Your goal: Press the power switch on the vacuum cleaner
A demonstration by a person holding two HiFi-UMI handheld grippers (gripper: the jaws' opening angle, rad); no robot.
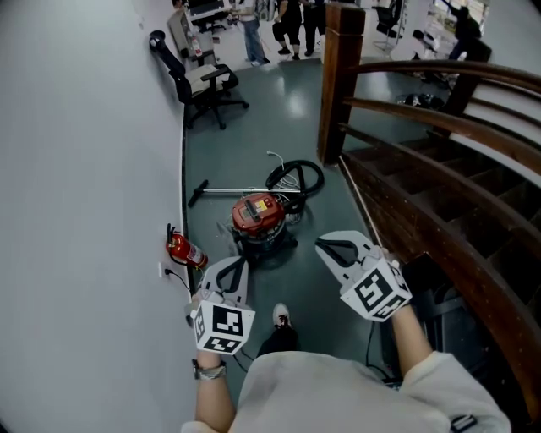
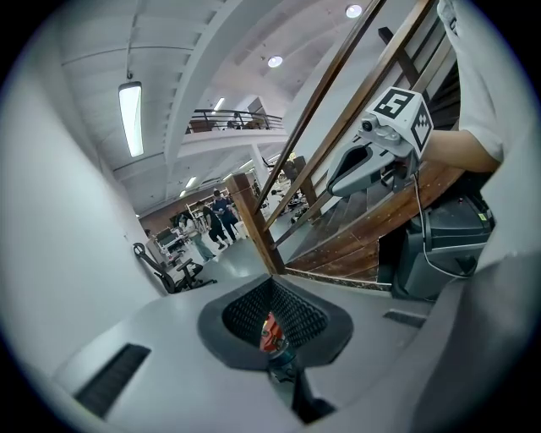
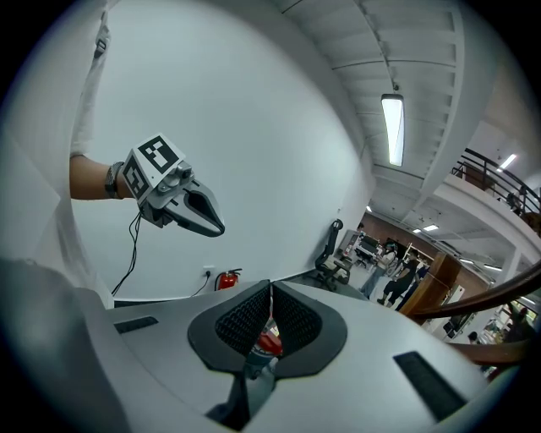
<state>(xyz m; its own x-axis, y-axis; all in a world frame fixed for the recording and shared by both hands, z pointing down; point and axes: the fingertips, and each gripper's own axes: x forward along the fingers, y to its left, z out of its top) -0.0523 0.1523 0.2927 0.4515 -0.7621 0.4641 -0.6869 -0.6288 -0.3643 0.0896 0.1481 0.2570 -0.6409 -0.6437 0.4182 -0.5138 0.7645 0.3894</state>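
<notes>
The vacuum cleaner [image 1: 258, 216], a drum with a red top, stands on the dark green floor ahead of me. Its black hose [image 1: 297, 177] coils behind it and its wand [image 1: 226, 190] lies to the left. My left gripper [image 1: 235, 265] is held in the air short of the vacuum, jaws shut and empty. To its right my right gripper [image 1: 326, 246] hangs just right of the drum, also shut and empty. Through the slit between the left gripper's [image 2: 272, 287] pads a sliver of the vacuum [image 2: 270, 335] shows. The right gripper [image 3: 270, 294] frames the vacuum [image 3: 265, 343] the same way.
A red fire extinguisher [image 1: 185, 251] stands by the white wall [image 1: 84, 211] at the left. A wooden post [image 1: 339, 76] and stair railing [image 1: 439, 127] run along the right. An office chair [image 1: 204, 84] and several people [image 1: 254, 25] are farther back. My shoe [image 1: 282, 317] is below.
</notes>
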